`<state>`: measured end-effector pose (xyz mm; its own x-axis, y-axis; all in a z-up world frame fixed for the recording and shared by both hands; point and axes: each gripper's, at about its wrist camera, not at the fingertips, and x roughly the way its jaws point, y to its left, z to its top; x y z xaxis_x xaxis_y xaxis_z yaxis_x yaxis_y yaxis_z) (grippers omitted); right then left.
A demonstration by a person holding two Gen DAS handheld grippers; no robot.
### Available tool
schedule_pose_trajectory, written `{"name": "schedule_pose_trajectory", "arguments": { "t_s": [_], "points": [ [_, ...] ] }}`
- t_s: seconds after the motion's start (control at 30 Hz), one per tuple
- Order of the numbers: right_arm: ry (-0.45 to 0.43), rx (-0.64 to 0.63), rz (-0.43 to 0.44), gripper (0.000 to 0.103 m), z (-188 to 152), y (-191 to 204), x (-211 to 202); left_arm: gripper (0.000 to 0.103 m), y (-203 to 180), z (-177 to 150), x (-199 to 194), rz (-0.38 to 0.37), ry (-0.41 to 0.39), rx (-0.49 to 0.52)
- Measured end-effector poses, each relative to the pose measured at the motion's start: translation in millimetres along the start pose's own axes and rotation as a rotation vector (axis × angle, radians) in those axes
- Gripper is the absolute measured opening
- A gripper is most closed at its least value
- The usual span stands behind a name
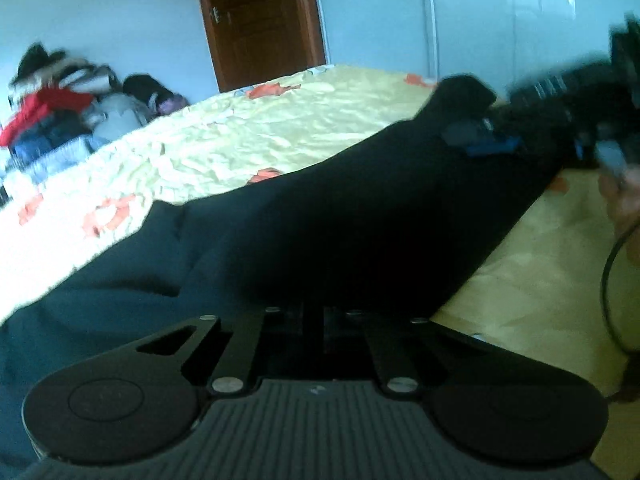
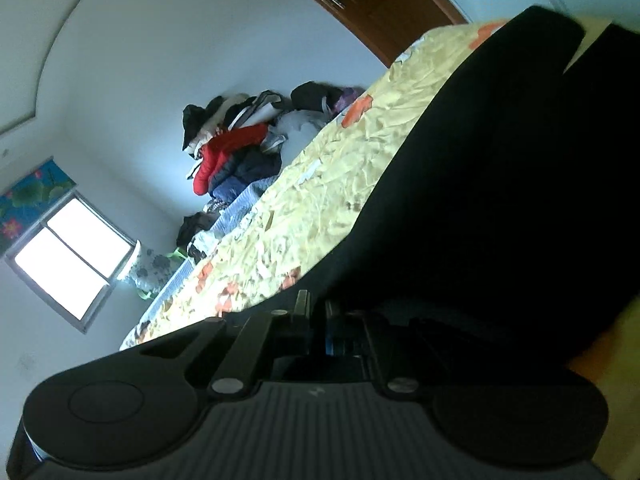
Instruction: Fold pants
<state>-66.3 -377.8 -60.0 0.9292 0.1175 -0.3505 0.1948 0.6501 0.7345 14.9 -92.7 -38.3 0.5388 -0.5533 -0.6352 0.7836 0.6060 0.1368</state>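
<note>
With both tongs clamped on the black pants [image 1: 320, 216], I see my left tongs [image 1: 314, 314] and right tongs [image 2: 318, 310] beside the yellow bed [image 1: 248, 132].

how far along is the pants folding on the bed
Early to midway, at a guess. Done: the black pants lie spread on the yellow bedspread. In hand: the left gripper and right gripper are both shut at the fabric's edge, seemingly pinching it; the right one also shows across the pants in the left view. Left: no finished neat fold is visible yet.
</note>
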Motion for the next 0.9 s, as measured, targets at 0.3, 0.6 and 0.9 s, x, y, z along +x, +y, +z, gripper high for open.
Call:
{"name": "schedule_pose_trajectory", "arguments": {
  "t_s": [0.3, 0.6, 0.9],
  "points": [
    [0.137, -0.103, -0.089, 0.009, -13.5, -3.5, -22.2, 0.010, 6.0, -11.0, -11.5, -0.087, 0.033, 0.010],
    [-0.134, 0.023, -0.248, 0.025, 73.2, -62.8, -67.6, 0.076, 29.3, 24.9, -24.2, -0.003, -0.119, -0.240],
    [-0.137, 0.245, -0.244, 0.090, 158.5, -72.9, 13.8, 0.071, -8.3, -0.5, 22.2, 0.255, -0.003, -0.076]
  ]
}}
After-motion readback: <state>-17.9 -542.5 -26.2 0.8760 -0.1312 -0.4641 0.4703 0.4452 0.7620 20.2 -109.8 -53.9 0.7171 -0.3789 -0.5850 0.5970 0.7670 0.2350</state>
